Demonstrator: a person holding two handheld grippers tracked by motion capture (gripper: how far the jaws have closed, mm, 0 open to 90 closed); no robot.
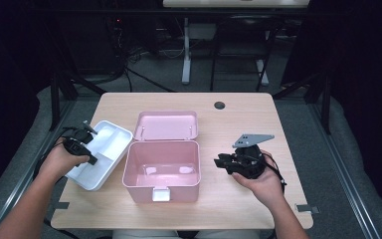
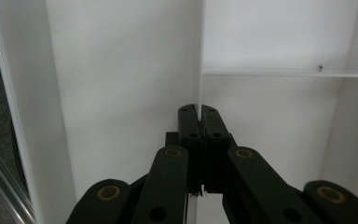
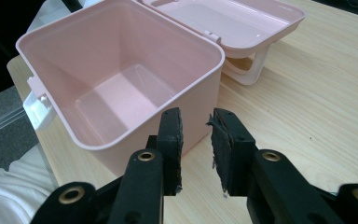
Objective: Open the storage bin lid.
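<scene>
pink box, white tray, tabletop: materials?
Pink box: likely glossy moulded plastic; highlights on its floor, rounded rim.
White tray: probably smooth plastic, with thin moulded dividers.
Table: pale wood-grain surface, matte; possibly laminate.

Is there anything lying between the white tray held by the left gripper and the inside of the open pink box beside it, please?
Nothing visible does. The left gripper is clamped on a divider wall of the white tray, which lies right beside the pink box. The box's lid is folded back and its inside looks empty.
</scene>
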